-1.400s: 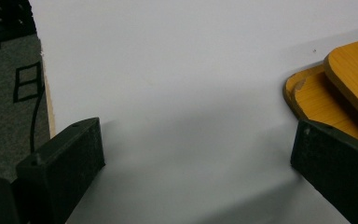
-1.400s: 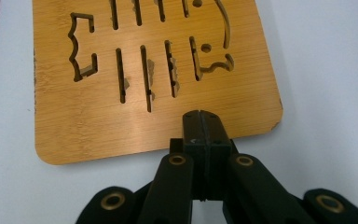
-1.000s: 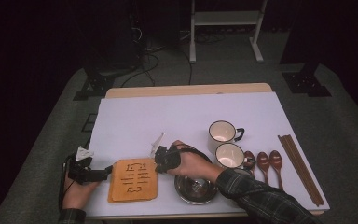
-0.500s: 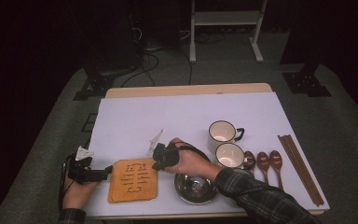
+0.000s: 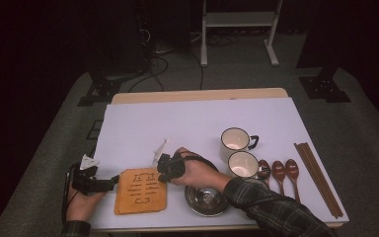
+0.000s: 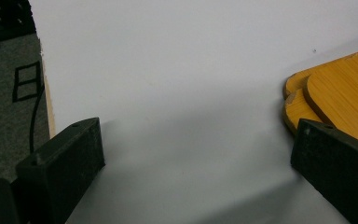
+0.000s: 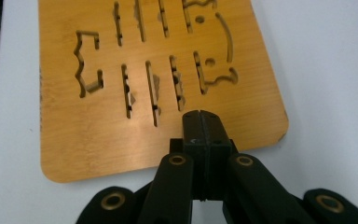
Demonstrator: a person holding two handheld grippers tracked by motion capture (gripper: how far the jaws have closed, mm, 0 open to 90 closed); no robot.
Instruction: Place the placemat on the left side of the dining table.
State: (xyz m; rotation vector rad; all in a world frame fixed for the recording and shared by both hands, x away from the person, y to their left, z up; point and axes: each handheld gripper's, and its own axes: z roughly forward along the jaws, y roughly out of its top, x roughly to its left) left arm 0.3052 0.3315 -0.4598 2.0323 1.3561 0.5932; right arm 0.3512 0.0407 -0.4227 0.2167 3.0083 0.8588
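Left hand-held gripper (image 6: 200, 186): I hold it spread at the wooden boards' (image 5: 142, 191) left edge.
Right hand-held gripper (image 7: 200, 126): pressed together, empty, over the boards.
Left to do: I haven't gripped or lifted them.

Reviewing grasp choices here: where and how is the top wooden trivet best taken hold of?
Probably at its left edge, coming in level from the left. The top trivet lies flat on a second one, offset so its rim overhangs, giving a lip to pinch. The left gripper stands open there; the right gripper, shut, could hold the stack down.
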